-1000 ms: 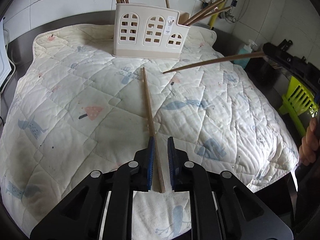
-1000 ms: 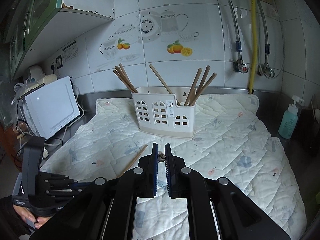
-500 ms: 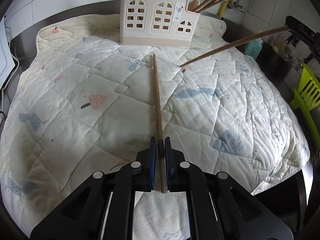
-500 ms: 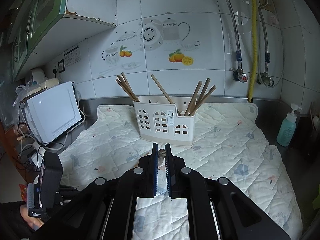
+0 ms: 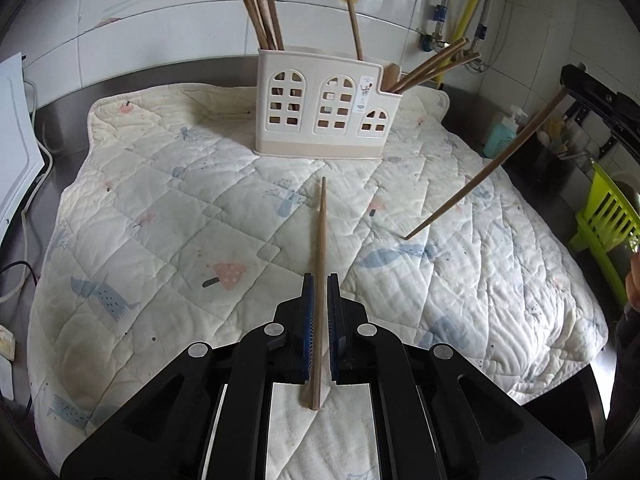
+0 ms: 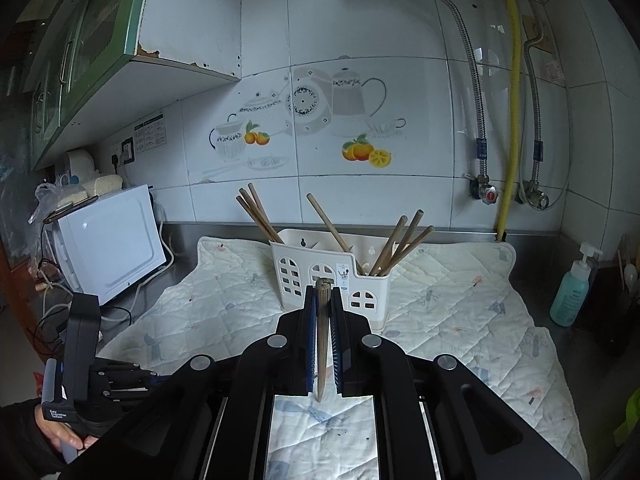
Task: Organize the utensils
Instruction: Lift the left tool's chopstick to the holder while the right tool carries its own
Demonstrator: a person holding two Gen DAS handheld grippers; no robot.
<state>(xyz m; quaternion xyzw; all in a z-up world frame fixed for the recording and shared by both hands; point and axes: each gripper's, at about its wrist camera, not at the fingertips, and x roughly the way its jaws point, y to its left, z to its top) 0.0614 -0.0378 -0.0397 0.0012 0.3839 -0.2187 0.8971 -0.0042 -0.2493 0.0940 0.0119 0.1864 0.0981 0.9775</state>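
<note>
While both grippers are closed, each is seen clamping one wooden chopstick. At far left in the right wrist view a white microwave (image 6: 108, 244) is set on the steel counter (image 6: 180, 268), with a hand (image 6: 60, 436) below it wrapped round the left gripper's handle. A quilted mat (image 5: 160, 208) is spread over the counter. On its far side a cream utensil holder (image 5: 326, 110) is stood upright (three compartments, window cut-outs). Four chopsticks (image 5: 260, 12) are held in its left compartment, one stick (image 5: 354, 26) in the middle, three more (image 5: 434, 66) leaning out of the low right one. The left gripper (image 5: 320, 286) is closed on a chopstick (image 5: 321, 240) near its thick end; the thin end is pointed toward the holder, short of its base, and whether the tip is off the mat cannot be told. Further right, the right gripper (image 6: 323, 296) is pinched shut on a second chopstick (image 6: 321, 340), seen end-on between the pads. In the left wrist view that chopstick (image 5: 484, 176) is slanted down with its tip over the mat, apart from the first one. A teal soap bottle (image 6: 572, 292) is stood on the counter at right, beyond the mat's edge.
</note>
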